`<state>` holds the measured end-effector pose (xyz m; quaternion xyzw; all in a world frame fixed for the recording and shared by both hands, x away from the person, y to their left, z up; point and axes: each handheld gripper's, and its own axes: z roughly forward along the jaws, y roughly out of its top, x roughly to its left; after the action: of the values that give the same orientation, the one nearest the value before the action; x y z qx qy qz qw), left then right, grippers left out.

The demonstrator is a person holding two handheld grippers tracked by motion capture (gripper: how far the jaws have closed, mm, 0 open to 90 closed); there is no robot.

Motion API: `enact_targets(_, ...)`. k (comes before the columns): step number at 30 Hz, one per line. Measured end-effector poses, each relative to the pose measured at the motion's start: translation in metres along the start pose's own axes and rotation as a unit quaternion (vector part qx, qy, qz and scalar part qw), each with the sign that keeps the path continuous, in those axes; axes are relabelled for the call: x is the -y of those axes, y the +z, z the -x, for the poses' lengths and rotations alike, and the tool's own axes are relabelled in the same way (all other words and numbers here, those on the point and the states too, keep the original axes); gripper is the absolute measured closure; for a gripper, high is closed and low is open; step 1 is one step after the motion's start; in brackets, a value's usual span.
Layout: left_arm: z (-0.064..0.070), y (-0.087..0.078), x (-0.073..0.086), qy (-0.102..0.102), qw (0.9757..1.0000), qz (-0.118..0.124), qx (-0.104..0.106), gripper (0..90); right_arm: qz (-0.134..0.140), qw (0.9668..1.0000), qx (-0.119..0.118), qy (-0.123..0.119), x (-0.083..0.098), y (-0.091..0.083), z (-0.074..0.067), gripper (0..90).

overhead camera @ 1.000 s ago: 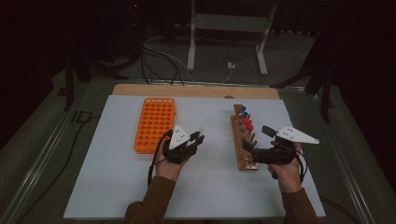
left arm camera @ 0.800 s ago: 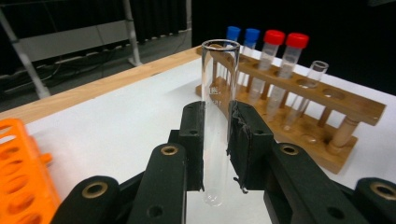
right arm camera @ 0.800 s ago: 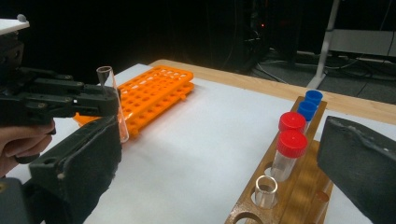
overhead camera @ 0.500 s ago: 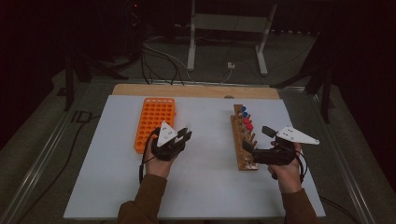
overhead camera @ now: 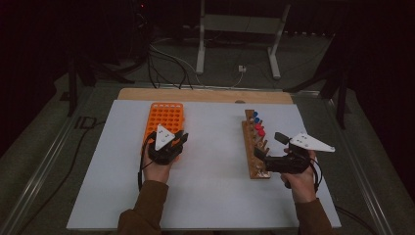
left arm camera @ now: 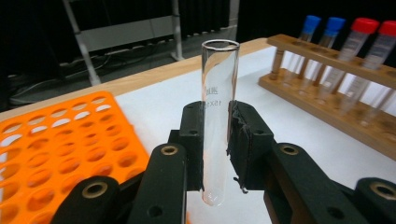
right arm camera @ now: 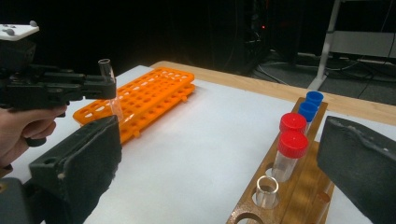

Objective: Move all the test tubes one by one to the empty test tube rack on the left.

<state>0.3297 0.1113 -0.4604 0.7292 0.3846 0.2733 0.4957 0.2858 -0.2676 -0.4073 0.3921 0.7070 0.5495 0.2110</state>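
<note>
- Left claw (left arm camera: 215,154): clamped on a bare glass tube (left arm camera: 218,116), upright, open mouth up, held above the desk (overhead camera: 210,196) just beside the orange rack (overhead camera: 164,117) near the far left corner.
- Right claw (right arm camera: 219,158): jaws apart, holding nothing, by the wooden rack (overhead camera: 254,147) toward the right edge.
- Handling: keep the tube vertical, centre its rounded end over one hole, lower slowly, release only once seated.

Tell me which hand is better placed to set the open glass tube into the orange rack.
Left. The left gripper already clamps the glass tube upright between its fingers, right beside the orange rack. The right gripper is open and empty over at the wooden rack.
</note>
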Motion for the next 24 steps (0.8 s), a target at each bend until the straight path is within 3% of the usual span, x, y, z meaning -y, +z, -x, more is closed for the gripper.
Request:
enact_targets(8,-0.011,0.002,0.005,-0.012,0.9995,-0.001,-0.029,76.5,0.001,1.0,-0.001,0.0,0.0,-0.001,0.0,0.5)
enact_targets(15,-0.018,0.001,0.012,-0.021,0.9988,-0.01,-0.042,76.5,0.002,1.0,-0.001,0.0,0.0,-0.001,0.0,0.5)
enact_targets(24,-0.023,0.003,0.026,-0.033,0.9981,-0.03,-0.041,76.5,0.0,1.0,-0.002,-0.001,0.0,0.0,-0.001,0.5)
